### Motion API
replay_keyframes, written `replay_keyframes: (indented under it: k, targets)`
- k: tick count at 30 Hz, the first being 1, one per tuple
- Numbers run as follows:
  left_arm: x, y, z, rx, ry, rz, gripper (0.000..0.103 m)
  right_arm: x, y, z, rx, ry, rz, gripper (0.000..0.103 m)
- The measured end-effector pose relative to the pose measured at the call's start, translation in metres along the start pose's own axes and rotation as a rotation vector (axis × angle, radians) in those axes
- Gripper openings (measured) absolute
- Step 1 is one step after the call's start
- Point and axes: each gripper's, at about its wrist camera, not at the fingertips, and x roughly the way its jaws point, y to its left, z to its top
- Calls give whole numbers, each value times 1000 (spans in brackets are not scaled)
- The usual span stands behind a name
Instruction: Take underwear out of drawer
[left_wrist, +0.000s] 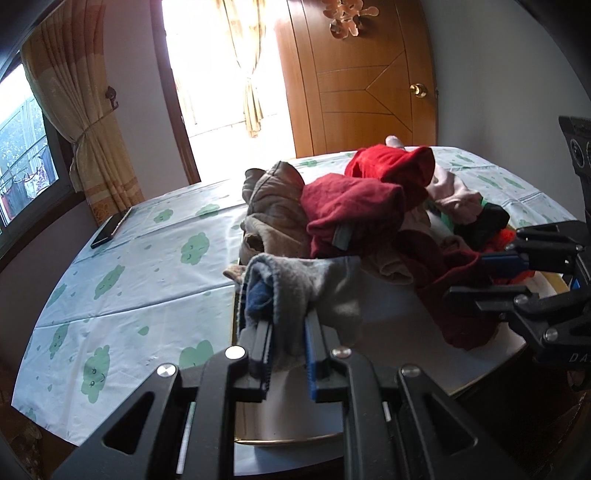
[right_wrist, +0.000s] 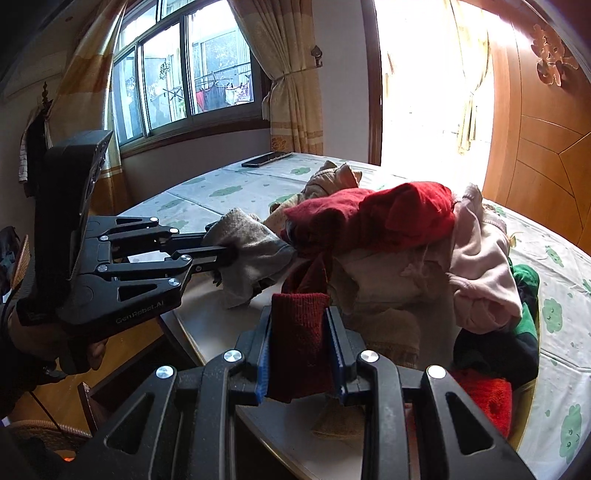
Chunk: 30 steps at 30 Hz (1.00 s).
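Observation:
My left gripper is shut on a grey piece of underwear with a blue lining, held just above the drawer's white floor. In the right wrist view, the left gripper comes in from the left with the grey piece hanging from it. My right gripper is shut on a dark red knit garment that trails up into the clothes pile. In the left wrist view, the right gripper sits at the right edge, with dark red cloth in its jaws.
The drawer rests on a bed with a green-cloud sheet. It is heaped with red, beige, pink, green and black clothes. A dark phone lies at the bed's far left. A wooden door and curtained windows stand behind.

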Motion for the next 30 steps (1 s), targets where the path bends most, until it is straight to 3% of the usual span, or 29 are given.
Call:
replay_keyframes:
  k: [7, 9, 11, 12, 14, 16, 19, 24, 26, 30]
  targets:
    - [6, 0, -5, 4, 22, 10, 21, 7, -6, -3, 29, 7, -2, 32]
    - [5, -1, -6, 5, 17, 18, 29, 6, -6, -4, 32, 9, -2, 42]
    - [1, -1, -7, -2, 9, 16, 46, 4, -6, -5, 34, 1, -13, 51]
    - [-1, -1, -8, -5, 4, 16, 49, 2, -7, -5, 41, -8, -12, 56]
    - [-6, -3, -11, -12, -7, 14, 61, -5, -7, -7, 55, -29, -10, 60]
    - [-11, -4, -13, -15, -17, 15, 67, -14, -6, -11, 59, -43, -20, 62]
    - [-22, -9, -19, -13, -35, 10, 70, -27, -5, -16, 67, -57, -37, 69]
    - [-47, -16, -28, -35, -76, -4, 76, -56, -5, -31, 76, -89, -70, 70]
    - [-59, -17, -32, -60, -104, -11, 83, -71, -5, -38, 85, -119, -91, 70]
    - [-77, -19, -42, -96, -143, -16, 88, -99, -2, -48, 100, -191, -131, 76]
